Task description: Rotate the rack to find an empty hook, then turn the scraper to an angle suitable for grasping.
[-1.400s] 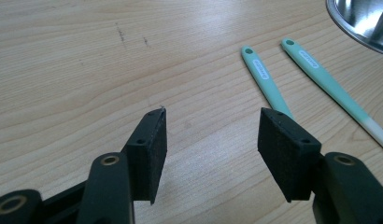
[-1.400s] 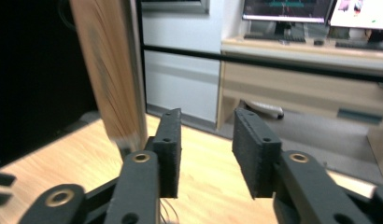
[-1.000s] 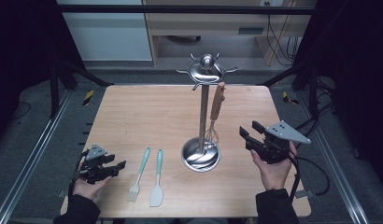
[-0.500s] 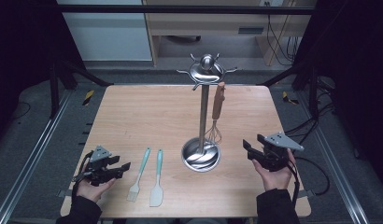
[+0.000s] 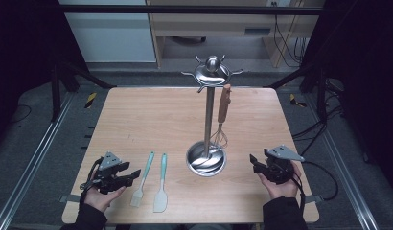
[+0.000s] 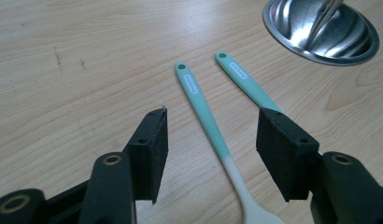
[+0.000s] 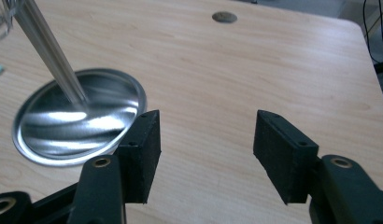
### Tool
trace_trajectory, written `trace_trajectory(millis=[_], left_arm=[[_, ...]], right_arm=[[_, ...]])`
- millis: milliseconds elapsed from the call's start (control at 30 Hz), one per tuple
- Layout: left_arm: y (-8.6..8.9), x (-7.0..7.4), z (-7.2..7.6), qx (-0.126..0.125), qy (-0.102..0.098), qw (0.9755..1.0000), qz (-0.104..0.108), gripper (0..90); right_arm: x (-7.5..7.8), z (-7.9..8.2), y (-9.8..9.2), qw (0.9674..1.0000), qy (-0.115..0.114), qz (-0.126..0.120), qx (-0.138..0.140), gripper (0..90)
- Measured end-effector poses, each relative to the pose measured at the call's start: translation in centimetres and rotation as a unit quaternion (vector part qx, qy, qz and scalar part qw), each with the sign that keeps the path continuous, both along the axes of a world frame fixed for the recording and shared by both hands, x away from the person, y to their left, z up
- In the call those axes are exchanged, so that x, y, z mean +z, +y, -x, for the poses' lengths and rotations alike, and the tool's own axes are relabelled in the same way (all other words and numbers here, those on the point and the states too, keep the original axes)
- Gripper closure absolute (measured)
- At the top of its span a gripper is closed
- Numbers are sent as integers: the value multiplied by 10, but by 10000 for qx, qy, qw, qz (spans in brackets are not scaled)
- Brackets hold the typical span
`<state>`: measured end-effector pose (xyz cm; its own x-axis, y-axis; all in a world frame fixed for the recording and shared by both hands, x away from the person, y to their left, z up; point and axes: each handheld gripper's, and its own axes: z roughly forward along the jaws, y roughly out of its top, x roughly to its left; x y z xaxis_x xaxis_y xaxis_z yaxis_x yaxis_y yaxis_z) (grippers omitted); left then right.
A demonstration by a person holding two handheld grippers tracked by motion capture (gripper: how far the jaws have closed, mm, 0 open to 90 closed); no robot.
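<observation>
Nearby, teal-handled brush [image 5: 141, 178], white bristle end

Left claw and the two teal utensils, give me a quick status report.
Left claw open, low over the brush, not touching. Spatula flat beside it. Right claw open, empty, by the stand base. Nothing in the way.

Dim rm, wood desk [image 5: 209, 21] behind

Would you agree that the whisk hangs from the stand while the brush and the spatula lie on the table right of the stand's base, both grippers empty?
Not quite: the brush and the spatula lie left of the stand's base, near the left gripper, as the high view shows. The whisk does hang from the stand, and the right gripper is empty too.
</observation>
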<state>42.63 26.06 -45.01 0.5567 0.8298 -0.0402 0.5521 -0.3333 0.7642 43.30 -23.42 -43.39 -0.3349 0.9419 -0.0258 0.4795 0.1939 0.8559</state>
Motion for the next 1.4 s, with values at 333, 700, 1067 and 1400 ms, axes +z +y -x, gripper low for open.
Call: trace_trajectory(millis=[333, 700, 1067, 1400], left_arm=[[-21, -3, -1, -37, 86, 10000, 20, 440], [-47, -7, -2, -125, 132, 9998, -81, 442], [-72, -18, -2, -314, 327, 9981, -411, 481], [-85, -28, -3, -378, 597, 9953, -657, 569]], right_arm=[[-11, 3, -4, 9999, 134, -4, -43, 409], [-14, 1, -5, 9998, 174, 46, -44, 408], [-15, 0, -5, 9997, 221, 31, -67, 409], [-16, -1, -4, 9995, 304, 91, -14, 411]])
